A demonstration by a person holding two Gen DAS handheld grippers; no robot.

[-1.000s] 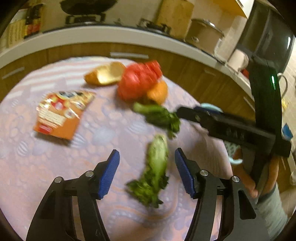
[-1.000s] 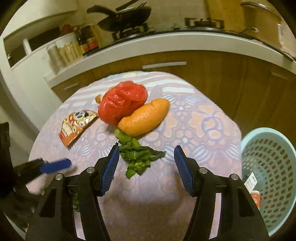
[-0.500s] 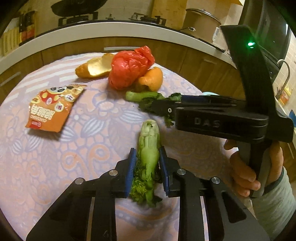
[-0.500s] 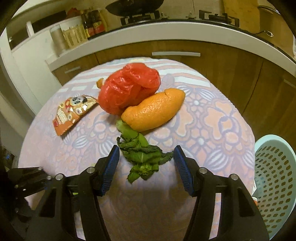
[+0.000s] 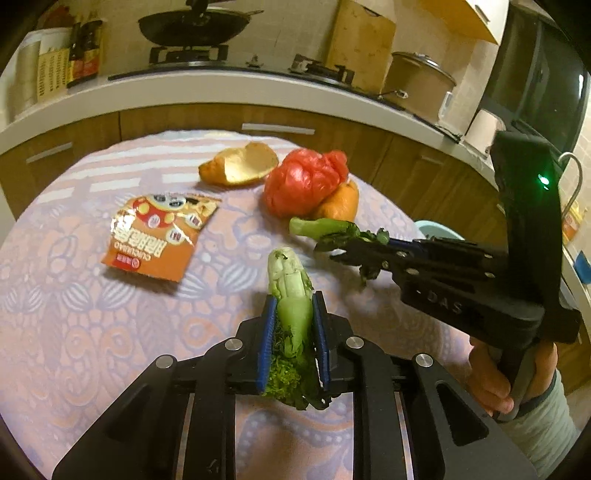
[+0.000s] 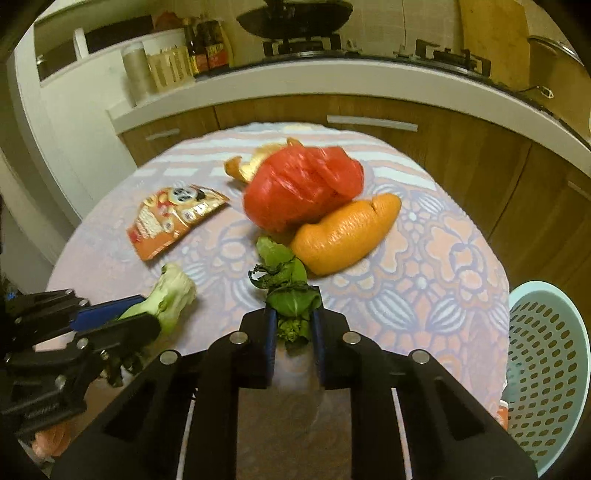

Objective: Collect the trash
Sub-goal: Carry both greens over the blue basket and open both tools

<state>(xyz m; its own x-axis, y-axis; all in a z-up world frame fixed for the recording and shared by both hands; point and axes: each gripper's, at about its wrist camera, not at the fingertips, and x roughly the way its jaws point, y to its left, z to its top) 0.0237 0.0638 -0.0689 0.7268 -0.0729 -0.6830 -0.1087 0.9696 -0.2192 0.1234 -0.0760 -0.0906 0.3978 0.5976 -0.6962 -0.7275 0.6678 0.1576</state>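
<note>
Snack wrapper left of plastic bag — peel behind.

A black wok sits on the far stove, sauce bottles at far left, a lidded pot at far right.

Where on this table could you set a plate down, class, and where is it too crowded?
Free: cloth right of the orange peel, toward the basket, and left of the snack wrapper. Crowded: the far middle, where red bag and peels cluster.
</note>
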